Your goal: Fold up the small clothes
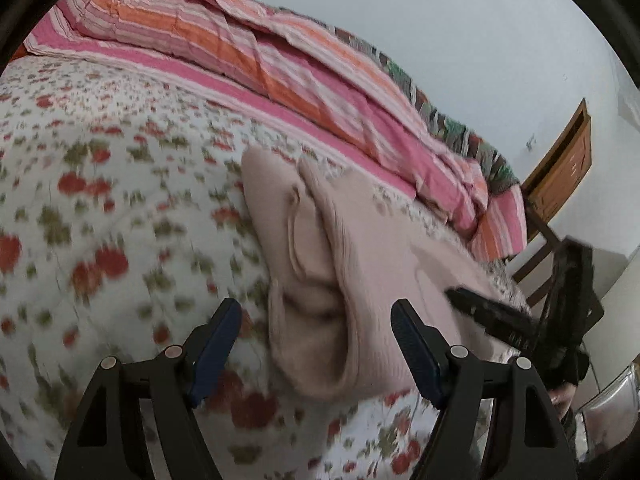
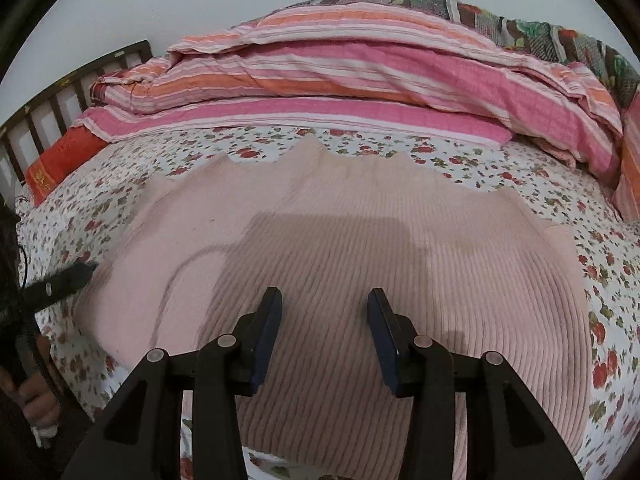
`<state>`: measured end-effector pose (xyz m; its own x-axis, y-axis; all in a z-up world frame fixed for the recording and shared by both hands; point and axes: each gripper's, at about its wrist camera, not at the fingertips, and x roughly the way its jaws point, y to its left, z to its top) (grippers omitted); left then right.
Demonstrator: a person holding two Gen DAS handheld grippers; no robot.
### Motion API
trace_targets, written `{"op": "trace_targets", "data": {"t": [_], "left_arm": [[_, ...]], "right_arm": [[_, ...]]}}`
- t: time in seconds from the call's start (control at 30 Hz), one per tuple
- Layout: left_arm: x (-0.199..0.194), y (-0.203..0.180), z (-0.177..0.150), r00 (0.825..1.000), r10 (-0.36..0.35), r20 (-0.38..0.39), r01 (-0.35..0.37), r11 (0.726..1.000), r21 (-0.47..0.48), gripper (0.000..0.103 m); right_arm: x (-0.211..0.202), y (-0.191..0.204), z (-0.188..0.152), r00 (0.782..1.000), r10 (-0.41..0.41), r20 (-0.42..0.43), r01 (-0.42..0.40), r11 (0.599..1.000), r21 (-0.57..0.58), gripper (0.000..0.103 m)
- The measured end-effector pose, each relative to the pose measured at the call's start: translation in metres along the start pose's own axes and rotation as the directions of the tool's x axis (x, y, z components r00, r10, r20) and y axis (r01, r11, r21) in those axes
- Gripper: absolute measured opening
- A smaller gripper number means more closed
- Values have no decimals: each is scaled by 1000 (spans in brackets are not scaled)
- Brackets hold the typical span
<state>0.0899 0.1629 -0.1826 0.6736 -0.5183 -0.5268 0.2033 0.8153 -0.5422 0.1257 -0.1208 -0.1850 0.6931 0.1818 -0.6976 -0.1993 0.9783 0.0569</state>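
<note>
Bed (image 2: 580, 216) carries everything; its cover is a white sheet with red flower print. Striped quilt (image 2: 360, 64), pink, orange and white, is piled along the far edge against the wall, with a darker patterned blanket (image 2: 540, 28) behind it at the far right corner. Dark slatted headboard (image 2: 60, 96) at the left end, and an orange-red pillow (image 2: 60, 160) lies just beside it on the sheet. Left view shows a wooden cabinet (image 1: 568, 168) off the other end of the bed.

Garment (image 2: 320, 240): pale pink, ribbed knit, spread mostly flat across the middle of the bed and running to the near edge. Far hem is wavy, well short of the quilt. In the left view the garment (image 1: 340, 272) shows from its end, with a ribbed opening and a drawstring loop bunched up; this frame is motion-blurred, so detail there is poor.

Right gripper (image 2: 325, 332): over the near part of the garment, fingers moderately apart, nothing between them. Cannot tell whether the tips touch the cloth.

Left gripper (image 1: 316, 344): at the garment's left end near the bunched opening, fingers spread wide with the fold between them, not clamped. Its fingertip also shows at the left edge of the right view, at the garment's edge.
</note>
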Motion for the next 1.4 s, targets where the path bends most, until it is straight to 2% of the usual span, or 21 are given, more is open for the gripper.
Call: {"op": "trace_targets", "data": {"t": [0.23,0.33,0.37,0.4,0.47,0.53,0.63,0.7,0.83,0.97,1.13,1.27,1.33,1.4], "left_arm": [[21,-14,1,1000,-7,-10,7,1000,-11,74],[37,-21,6,999,26,-24,-26,1000,-7,74],[40,-21,7,999,32,-18,-33,999,-15,74],[40,-21,7,999,33,-12,-33,999,-22,73],[36,-21,8,999,43,11,-43,998,-46,64],[31,-22,10,999,31,14,-30,997,-66,41],[27,-23,16,999,32,12,-31,997,-76,31],[25,-26,21,999,42,13,-40,995,-89,27],[15,-42,34,998,51,45,-47,995,-93,23],[8,-87,48,992,80,93,-77,996,-32,21],[16,-172,61,983,143,115,-157,979,127,20],[45,-249,55,986,148,82,-165,947,277,20],[71,-286,40,992,124,38,-129,932,338,20],[93,-306,24,995,102,-9,-92,928,362,20]], "right_arm": [[-17,-5,-18,998,7,69,-7,1000,3,44],[-18,-9,-23,997,11,81,-12,1000,11,42],[-16,-10,-24,996,11,88,-14,1000,25,38],[-13,-12,-25,995,7,101,-11,999,41,29],[-5,-19,-29,993,23,112,-32,996,84,26],[-8,-21,-28,993,40,114,-50,995,89,26],[-18,-24,-26,992,76,98,-84,993,82,26],[-31,-32,-28,990,103,101,-112,990,87,26],[-60,-54,-38,985,107,138,-123,986,115,30],[-90,-93,-52,982,72,177,-101,981,165,34],[-120,-146,-70,977,17,214,-70,967,245,34],[-141,-188,-87,971,-43,234,-32,951,306,34],[-150,-205,-95,970,-66,235,-16,944,331,34],[-158,-220,-105,970,-81,229,-6,934,357,34]]}}
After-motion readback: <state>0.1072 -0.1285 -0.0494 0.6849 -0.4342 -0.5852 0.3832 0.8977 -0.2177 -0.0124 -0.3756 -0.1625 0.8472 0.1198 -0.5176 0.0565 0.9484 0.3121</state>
